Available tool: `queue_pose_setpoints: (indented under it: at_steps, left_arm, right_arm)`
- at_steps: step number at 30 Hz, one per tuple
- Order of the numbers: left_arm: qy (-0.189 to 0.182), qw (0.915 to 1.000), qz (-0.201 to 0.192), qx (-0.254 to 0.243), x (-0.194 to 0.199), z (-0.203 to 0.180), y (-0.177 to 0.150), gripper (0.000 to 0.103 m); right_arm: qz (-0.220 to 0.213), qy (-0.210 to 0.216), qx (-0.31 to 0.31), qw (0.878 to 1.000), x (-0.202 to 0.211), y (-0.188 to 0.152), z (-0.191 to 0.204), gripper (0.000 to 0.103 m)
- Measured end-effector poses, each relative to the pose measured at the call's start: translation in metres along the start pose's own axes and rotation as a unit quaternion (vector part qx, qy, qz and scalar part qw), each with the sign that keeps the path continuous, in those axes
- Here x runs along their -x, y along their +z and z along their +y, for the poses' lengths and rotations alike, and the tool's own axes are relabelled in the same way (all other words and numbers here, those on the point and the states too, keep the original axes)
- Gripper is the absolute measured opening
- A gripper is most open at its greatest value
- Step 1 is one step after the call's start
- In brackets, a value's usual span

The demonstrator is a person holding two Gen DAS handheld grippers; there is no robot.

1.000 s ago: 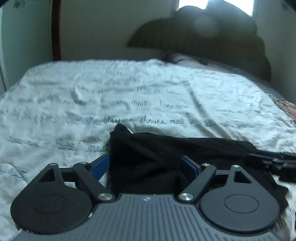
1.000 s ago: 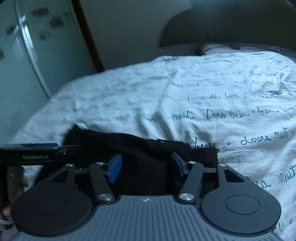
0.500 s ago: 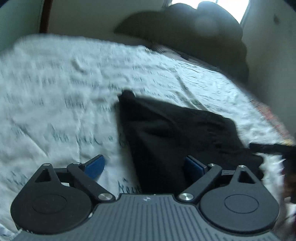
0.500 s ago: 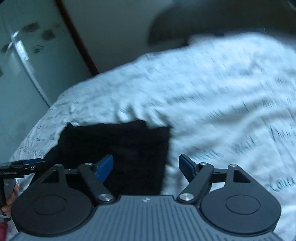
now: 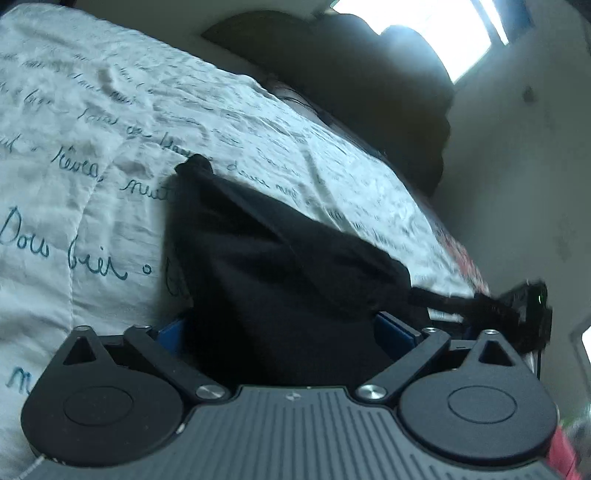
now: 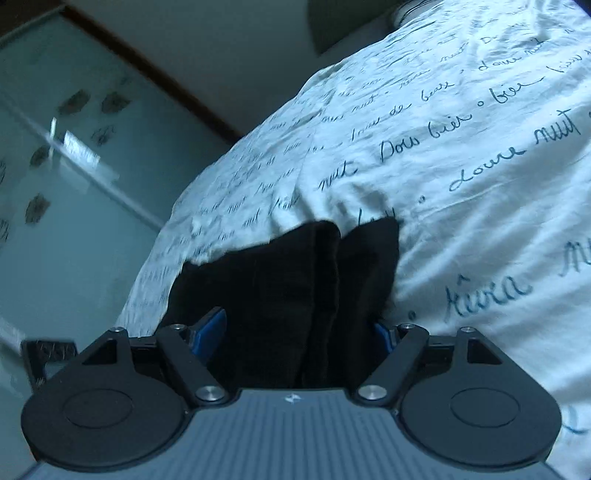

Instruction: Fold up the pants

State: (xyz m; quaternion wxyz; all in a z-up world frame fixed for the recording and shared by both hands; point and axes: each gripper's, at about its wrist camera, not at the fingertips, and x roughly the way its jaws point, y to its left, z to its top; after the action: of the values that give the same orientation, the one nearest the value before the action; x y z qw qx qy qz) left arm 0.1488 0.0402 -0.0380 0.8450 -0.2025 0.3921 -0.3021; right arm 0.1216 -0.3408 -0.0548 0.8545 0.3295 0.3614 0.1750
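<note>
The black pants [image 5: 280,266] lie bunched on a white bedspread with blue script [image 5: 74,155]. In the left wrist view my left gripper [image 5: 284,328] stands wide open, its blue-padded fingers on either side of the cloth at the near edge. The other gripper [image 5: 517,310] shows at the right by the pants' far end. In the right wrist view the pants [image 6: 288,288] show a fold seam down the middle, and my right gripper [image 6: 299,328] is open with the cloth between its blue pads [image 6: 210,328].
A dark headboard [image 5: 351,81] and a bright window [image 5: 424,26] stand behind the bed. A glass wardrobe door [image 6: 55,166] is at the left of the bed. A red patterned cloth [image 5: 461,254] lies at the bed's right edge.
Both grippers have tilted and dropped closer to the pants, so the cloth now lies between each pair of open fingers. The pants look more bunched than a second ago.
</note>
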Motion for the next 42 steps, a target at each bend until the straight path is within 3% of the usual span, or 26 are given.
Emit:
queue_pose_setpoints:
  at_steps: [2,3,4,5,6,11,14,17,19,21,23,25,27,28,30,32,34,35,37,38,40,42]
  left_arm:
    - [0.03,0.9995,-0.003,-0.011,0.002,-0.003,-0.001,0.05]
    - [0.046,0.9987,-0.004,-0.022,0.003,-0.005,-0.002,0.043]
    - [0.042,0.9988,-0.005,-0.025,0.005,-0.004,-0.003,0.037]
    - [0.037,0.9991,-0.011,-0.02,0.008,-0.002,-0.004,0.032]
    - [0.039,0.999,-0.016,-0.016,0.01,-0.003,-0.004,0.029]
    - [0.065,0.9933,-0.065,-0.07,0.029,-0.029,-0.001,0.019]
    - [0.079,0.9879,-0.086,-0.102,0.043,-0.041,0.009,0.019]
    - [0.118,0.9756,-0.114,-0.146,0.053,-0.05,0.025,0.018]
    - [0.129,0.9729,-0.12,-0.15,0.056,-0.047,0.042,0.018]
    - [0.145,0.9726,-0.108,-0.147,0.05,-0.036,0.061,0.021]
    - [0.184,0.9707,-0.077,-0.134,0.034,-0.017,0.072,0.041]
    - [0.259,0.9559,-0.048,-0.129,0.019,0.001,0.075,0.045]
    - [0.317,0.9371,-0.053,-0.136,0.018,0.011,0.071,0.05]
    - [0.327,0.9331,-0.067,-0.133,0.023,0.013,0.069,0.059]
    - [0.336,0.9305,-0.092,-0.112,0.04,0.012,0.065,0.064]
    - [0.304,0.9407,-0.106,-0.106,0.053,0.002,0.06,0.073]
    - [0.269,0.9497,-0.102,-0.124,0.056,-0.012,0.053,0.089]
    - [0.268,0.9492,-0.096,-0.133,0.054,-0.02,0.048,0.09]
    - [0.284,0.9422,-0.096,-0.151,0.056,-0.036,0.031,0.09]
    - [0.286,0.9397,-0.101,-0.158,0.059,-0.044,0.022,0.091]
    - [0.287,0.9362,-0.111,-0.169,0.07,-0.06,-0.001,0.1]
    - [0.3,0.928,-0.131,-0.178,0.076,-0.075,-0.026,0.103]
  right_arm:
    - [-0.007,-0.018,0.01,1.0,-0.002,-0.003,0.008,0.073]
    - [-0.007,-0.028,0.02,0.999,-0.002,-0.004,0.012,0.059]
    - [-0.005,-0.04,0.034,0.999,0.0,-0.007,0.017,0.055]
    - [-0.006,-0.042,0.046,0.998,0.003,-0.009,0.02,0.044]
    - [-0.008,-0.037,0.049,0.998,0.007,-0.011,0.021,0.034]
    - [-0.036,-0.033,0.075,0.996,0.021,-0.011,0.042,0.02]
    - [-0.054,-0.026,0.114,0.992,0.026,-0.007,0.071,0.019]
    - [-0.069,-0.013,0.149,0.986,0.021,0.004,0.1,0.016]
    - [-0.076,-0.009,0.16,0.984,0.014,0.012,0.111,0.014]
    - [-0.084,-0.011,0.161,0.983,0.003,0.024,0.119,0.012]
    - [-0.091,-0.024,0.153,0.984,-0.011,0.038,0.121,0.012]
    - [-0.085,-0.084,0.156,0.981,-0.027,0.045,0.122,0.012]
    - [-0.086,-0.18,0.199,0.959,-0.043,0.041,0.133,0.012]
    - [-0.082,-0.18,0.229,0.953,-0.046,0.033,0.14,0.012]
    - [-0.049,-0.095,0.243,0.964,-0.049,0.019,0.15,0.013]
    - [0.001,-0.055,0.249,0.967,-0.064,0.005,0.156,0.013]
    - [0.04,-0.085,0.264,0.96,-0.085,-0.008,0.154,0.012]
    - [0.058,-0.109,0.268,0.956,-0.096,-0.013,0.149,0.012]
    - [0.046,-0.104,0.243,0.963,-0.094,-0.018,0.139,0.012]
    - [0.034,-0.107,0.218,0.97,-0.086,-0.021,0.14,0.014]
    - [0.001,-0.131,0.212,0.969,-0.066,-0.03,0.153,0.032]
    - [-0.03,-0.159,0.238,0.958,-0.047,-0.054,0.169,0.102]
